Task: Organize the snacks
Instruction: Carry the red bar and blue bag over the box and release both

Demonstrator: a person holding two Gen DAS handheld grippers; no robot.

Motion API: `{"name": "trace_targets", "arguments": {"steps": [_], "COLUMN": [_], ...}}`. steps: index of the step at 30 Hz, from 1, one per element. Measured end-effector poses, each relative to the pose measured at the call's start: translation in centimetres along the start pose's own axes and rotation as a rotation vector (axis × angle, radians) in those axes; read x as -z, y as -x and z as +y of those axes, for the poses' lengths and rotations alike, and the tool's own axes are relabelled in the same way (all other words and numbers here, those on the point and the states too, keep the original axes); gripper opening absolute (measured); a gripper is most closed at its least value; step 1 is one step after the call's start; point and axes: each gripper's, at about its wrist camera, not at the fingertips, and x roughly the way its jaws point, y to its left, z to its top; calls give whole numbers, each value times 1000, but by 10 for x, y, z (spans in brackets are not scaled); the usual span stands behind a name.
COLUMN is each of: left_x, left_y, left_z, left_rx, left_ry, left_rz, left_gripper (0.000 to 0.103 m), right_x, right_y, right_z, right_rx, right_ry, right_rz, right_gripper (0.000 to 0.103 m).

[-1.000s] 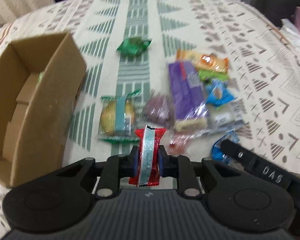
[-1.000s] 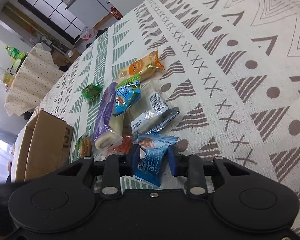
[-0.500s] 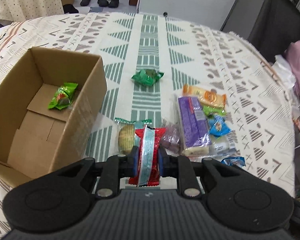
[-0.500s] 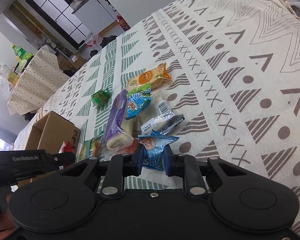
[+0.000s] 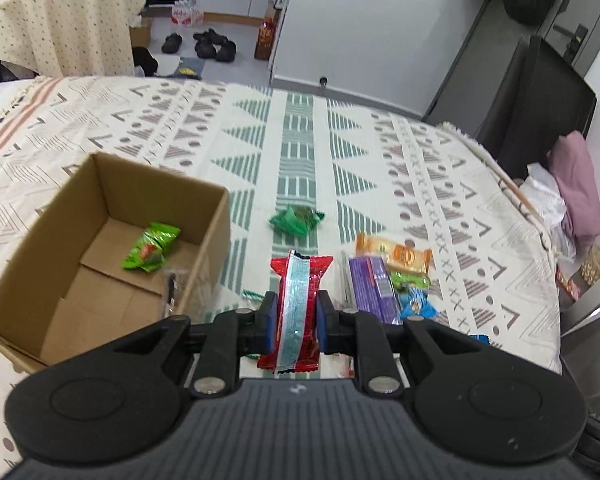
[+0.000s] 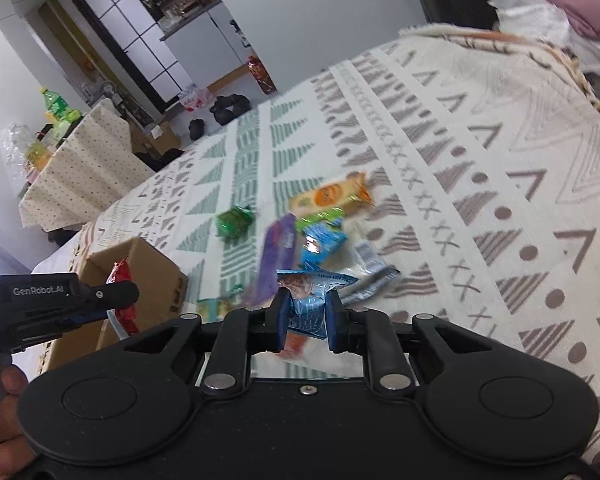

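Note:
My left gripper [image 5: 297, 316] is shut on a red snack packet [image 5: 297, 312] and holds it above the table, just right of the open cardboard box [image 5: 216, 216]. A light green packet [image 5: 150, 246] lies inside the box. My right gripper [image 6: 309, 320] is shut on a blue snack packet [image 6: 310, 300], lifted over the snack pile. On the patterned tablecloth lie a dark green packet [image 5: 296, 220], an orange packet [image 5: 394, 254], a purple bar [image 5: 370, 282] and a small blue packet [image 5: 416, 306]. The left gripper with the red packet [image 6: 120, 276] shows beside the box [image 6: 156, 280] in the right wrist view.
The tablecloth [image 5: 180, 128] covers a table whose right edge [image 5: 532, 216] drops off to pink and white cloth [image 5: 572, 200]. A second draped table [image 5: 60, 32] stands far left. Shoes [image 5: 204, 42] lie on the floor beyond.
Both grippers have risen from the table with their packets. The right gripper closed on the blue packet and lifted it. The left gripper's view now looks down into the box.

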Motion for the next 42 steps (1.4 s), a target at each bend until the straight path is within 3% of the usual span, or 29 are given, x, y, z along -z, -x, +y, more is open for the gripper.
{"name": "trace_targets", "arguments": {"steps": [23,42], "left_x": [-25,-34], "left_y": [42,29], "left_z": [73,146], "left_rx": [-32,-73], "left_ry": [149,294], "left_rz": [-133,-114], "left_gripper": [19,19], "right_x": [-20,-14], "right_y": [14,-29], "right_z": [106,183], "right_rx": [-100,-158], "right_ry": [129,206], "right_rz": [-80,-44], "right_gripper": [18,18]}}
